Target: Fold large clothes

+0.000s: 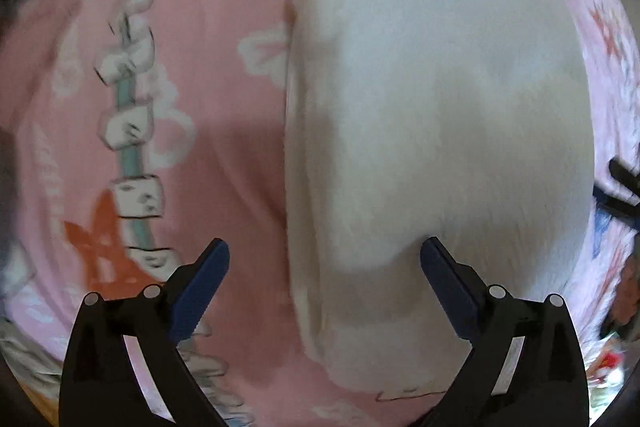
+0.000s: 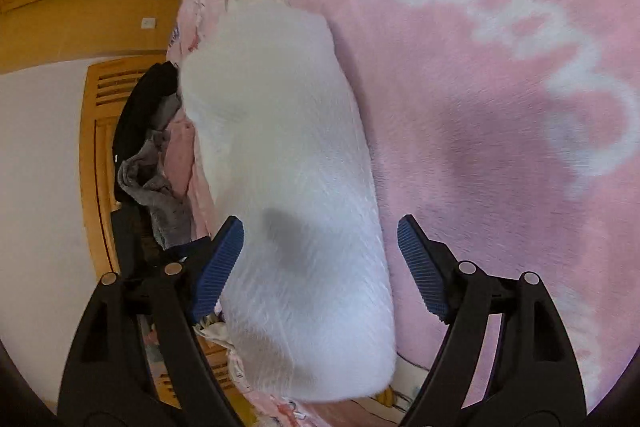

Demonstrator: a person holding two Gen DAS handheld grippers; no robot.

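A white garment [image 1: 436, 131], folded into a thick rectangular bundle, lies on a pink patterned bedspread [image 1: 224, 27]. My left gripper [image 1: 324, 255] hangs straight above the bundle's left edge, its jaws wide apart and nothing pressed between the blue pads [image 1: 200, 291]. In the right wrist view the same white bundle [image 2: 288, 187] stretches away from me. My right gripper [image 2: 320, 231] is open over its near end, the pads [image 2: 420, 267] clear of the cloth. The other gripper's black tip [image 1: 622, 187] shows at the right rim of the left wrist view.
Dark and grey clothes [image 2: 148, 155] are piled at the bed's edge to the left. Behind them stand a wooden cabinet [image 2: 104, 87] and a white wall [image 2: 36, 167]. The pink bedspread [image 2: 500, 107] spreads wide to the right of the bundle.
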